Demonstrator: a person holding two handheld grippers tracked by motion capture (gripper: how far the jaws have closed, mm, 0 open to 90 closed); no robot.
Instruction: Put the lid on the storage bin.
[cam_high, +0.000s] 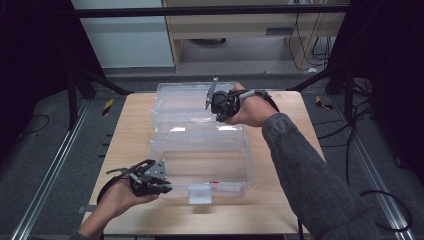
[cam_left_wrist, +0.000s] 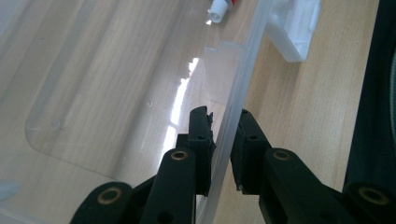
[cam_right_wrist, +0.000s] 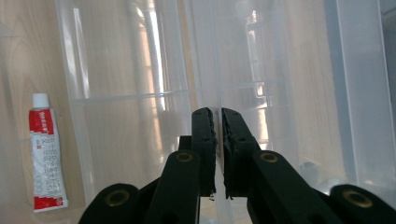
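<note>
- a clear plastic storage box (cam_high: 200, 165) is sitting open on the light wooden surface (cam_high: 280, 200), with its clear hinged lid (cam_high: 192, 102) lying back flat on the far side, joined to the box along the middle.
- the left tool (cam_high: 161, 189) is straddling the near wall of the box at its left front corner; in the left gripper view its jaws are standing partly apart with the wall (cam_left_wrist: 233, 112) between them, close to both pads, though whether they are pinching it firmly i cannot tell.
- the right tool (cam_high: 214, 106) is reaching over the lid; in the right gripper view its jaws are almost closed on a thin clear edge (cam_right_wrist: 217, 74) of the lid.
- a small white and red tube (cam_right_wrist: 45, 154) is lying flat inside the box, near the front wall and the white latch (cam_high: 200, 195).
- judgement: the tube is already in the box and both tools are in place on the plastic, so what is left looks like swinging the lid over and pressing the latch shut.
- the lid is not yet lifting off the surface.
</note>
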